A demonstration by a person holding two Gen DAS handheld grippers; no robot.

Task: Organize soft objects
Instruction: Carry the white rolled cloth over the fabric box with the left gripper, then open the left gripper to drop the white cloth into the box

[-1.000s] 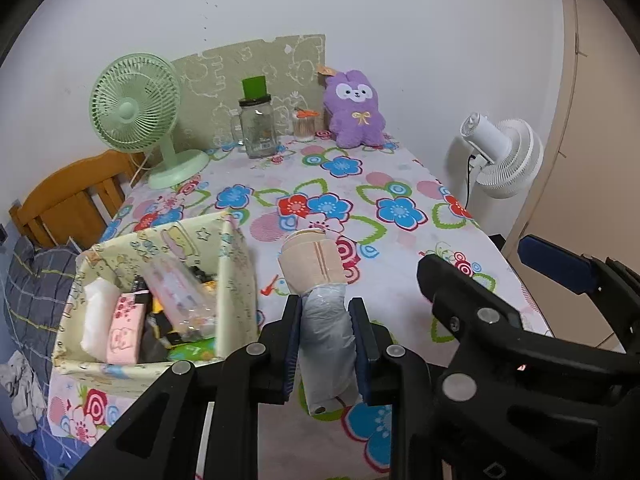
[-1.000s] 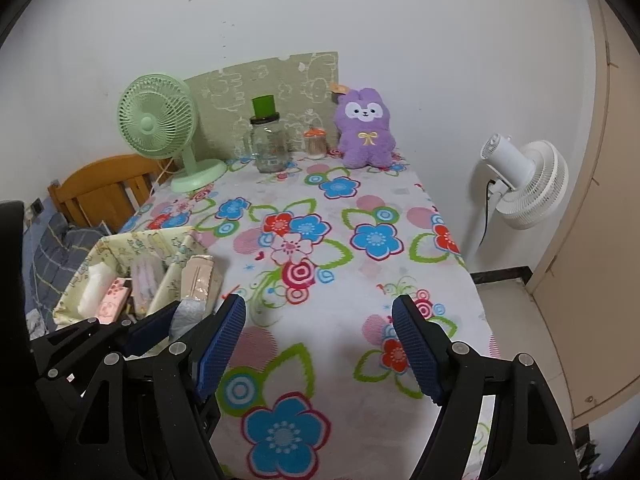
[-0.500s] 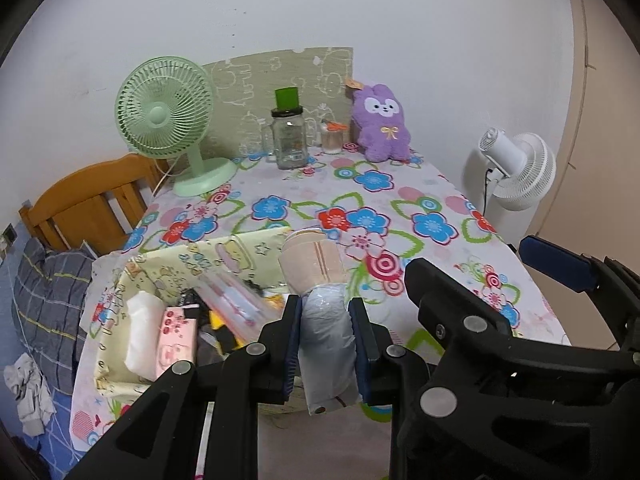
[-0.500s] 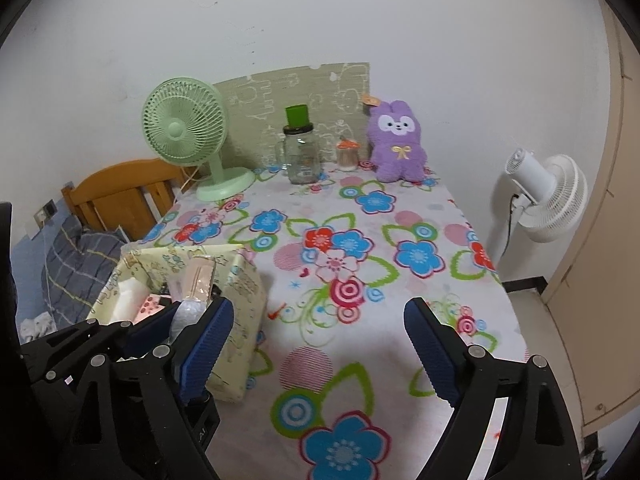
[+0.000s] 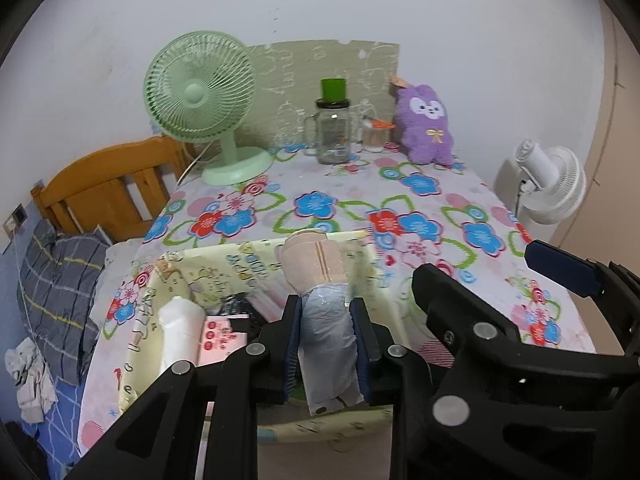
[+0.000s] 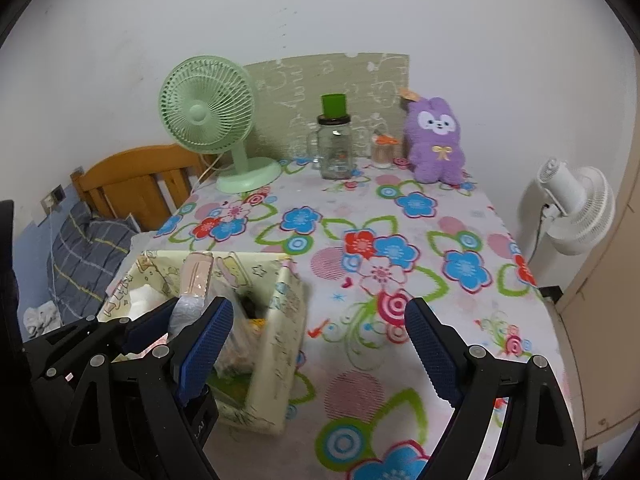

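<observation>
The left gripper (image 5: 325, 344) was clamped on a wrapped soft roll (image 5: 326, 344), its fingers (image 5: 291, 344) pinching the grey plastic-covered lower half while the beige end stuck out ahead, at lower centre of the left wrist view, over the open fabric box (image 5: 224, 264). The roll looked light and squashy; its film wrap probably made it slippery, so a mid-body pinch seemed the safest hold. The right gripper (image 6: 316, 344) stood wide with nothing between its fingers, over the flowered table (image 6: 400, 208).

Against the earlier frames, the box had shifted from the left of the roll to directly beneath it, and the right gripper's jaws had just been opening wider, still empty. The left grip looked unchanged.
</observation>
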